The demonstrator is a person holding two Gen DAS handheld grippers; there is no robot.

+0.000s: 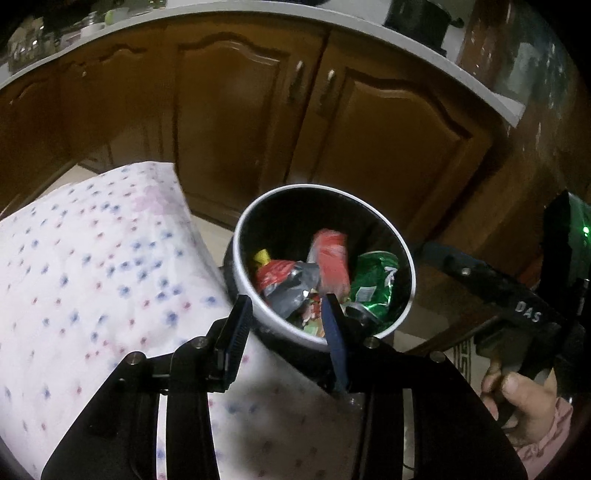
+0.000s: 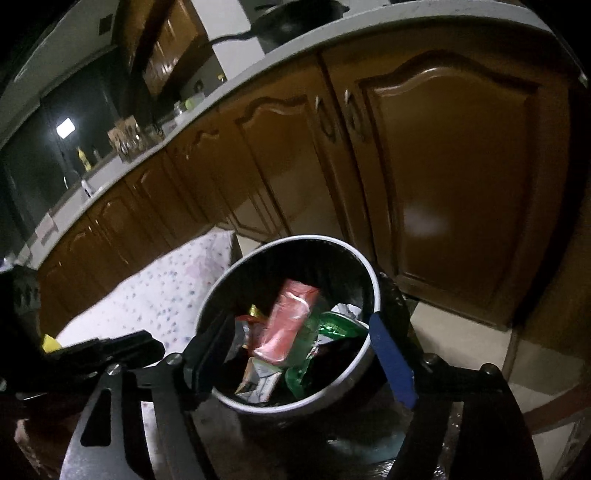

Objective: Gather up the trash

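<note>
A round black trash bin with a white rim (image 1: 404,258) stands on the floor beside the table. It holds a red packet (image 1: 330,258), a green foil wrapper (image 1: 375,284), a grey and red wrapper (image 1: 286,280) and other scraps. My left gripper (image 1: 286,325) is open and empty, just above the bin's near rim. In the right wrist view the bin rim (image 2: 375,284) sits between my fingers, with the red packet (image 2: 291,317) and green wrapper (image 2: 332,326) inside. My right gripper (image 2: 295,354) is open and empty over the bin.
A table with a white cloth dotted blue and red (image 1: 92,277) lies left of the bin. Brown cabinet doors (image 1: 229,110) under a grey countertop (image 1: 461,70) stand close behind. A black pot (image 1: 417,18) sits on the counter. My right gripper body and hand (image 1: 517,384) show at right.
</note>
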